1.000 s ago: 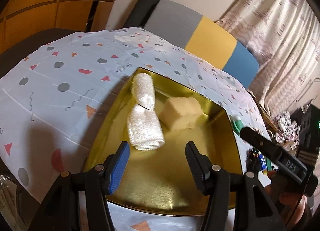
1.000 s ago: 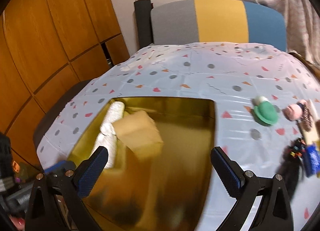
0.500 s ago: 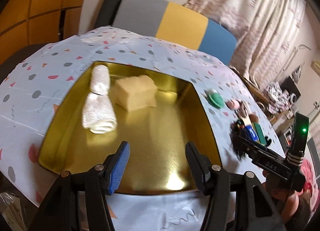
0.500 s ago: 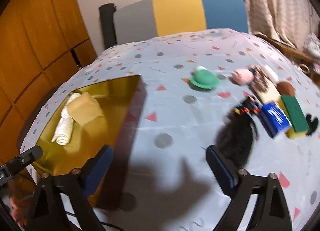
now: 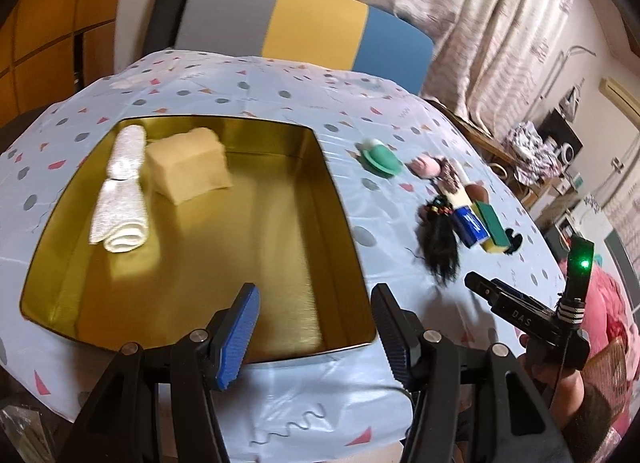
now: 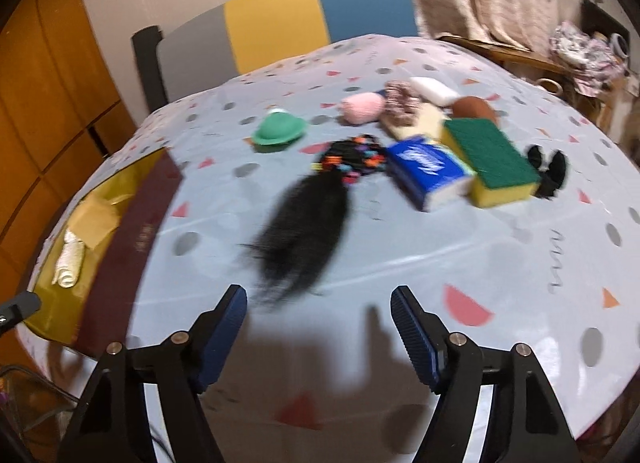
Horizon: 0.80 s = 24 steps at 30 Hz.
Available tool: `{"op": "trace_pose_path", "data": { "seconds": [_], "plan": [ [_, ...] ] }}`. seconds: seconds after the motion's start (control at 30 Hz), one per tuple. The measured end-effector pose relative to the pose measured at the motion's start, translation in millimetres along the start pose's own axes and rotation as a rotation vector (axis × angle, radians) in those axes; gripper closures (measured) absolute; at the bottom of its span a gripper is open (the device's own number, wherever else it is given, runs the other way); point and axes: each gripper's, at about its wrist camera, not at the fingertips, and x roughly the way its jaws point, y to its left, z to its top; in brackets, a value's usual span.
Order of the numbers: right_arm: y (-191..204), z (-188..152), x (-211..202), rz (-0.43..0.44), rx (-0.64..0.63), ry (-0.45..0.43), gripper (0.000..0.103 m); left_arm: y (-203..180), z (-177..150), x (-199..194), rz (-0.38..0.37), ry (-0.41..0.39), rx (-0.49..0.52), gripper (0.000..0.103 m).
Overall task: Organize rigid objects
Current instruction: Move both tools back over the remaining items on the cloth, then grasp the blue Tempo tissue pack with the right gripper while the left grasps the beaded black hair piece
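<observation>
A gold tray [image 5: 348,223] on the dotted tablecloth holds a rolled white towel [image 5: 120,199] and a yellow sponge block [image 5: 188,167]. My left gripper [image 5: 314,303] hangs open over the tray's near right corner with nothing between its fingers. My right gripper [image 6: 318,303] is over bare cloth, its jaws closing on nothing. Just beyond its left finger lies a black hair piece [image 6: 304,219] with coloured beads. Farther back are a green toy hat [image 6: 280,129], a pink ball [image 6: 362,107], a blue tissue pack [image 6: 428,171] and a green-and-yellow scouring sponge [image 6: 492,159].
A white soap bar [image 6: 434,89], a brown lump [image 6: 474,107], a scrunchie [image 6: 402,101] and a black bow [image 6: 548,171] crowd the same heap. A grey, yellow and blue chair back [image 5: 304,35] stands behind the table. Curtains and clutter fill the right.
Both views have swung right. My right gripper left the tray, now sits lower over the cloth before the hair piece, and its jaws have narrowed. My left gripper shifted toward the tray's right corner.
</observation>
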Motion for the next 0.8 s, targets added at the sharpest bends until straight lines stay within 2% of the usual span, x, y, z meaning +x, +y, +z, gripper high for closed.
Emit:
{"op": "trace_pose_path", "data": {
  "seconds": [0.2, 0.33, 0.57, 0.67, 0.8],
  "plan": [
    [-39, 6, 1, -0.058, 0.025, -0.023, 0.028, -23, -1, 8, 0.000, 0.027, 0.049, 0.044],
    [-56, 21, 9, -0.094, 0.000, -0.029, 0.029, -30, 0, 12, 0.017, 0.034, 0.064, 0.044],
    [-60, 67, 26, -0.103, -0.084, -0.080, 0.030, -20, 12, 5, 0.079, -0.002, 0.009, 0.044],
    [-54, 88, 47, -0.103, -0.143, -0.070, 0.030, -18, 17, 0, 0.094, -0.016, 0.000, 0.044],
    [-54, 101, 73, -0.141, -0.160, -0.036, 0.030, -21, 20, -6, 0.114, -0.024, 0.012, 0.044]
  ]
}}
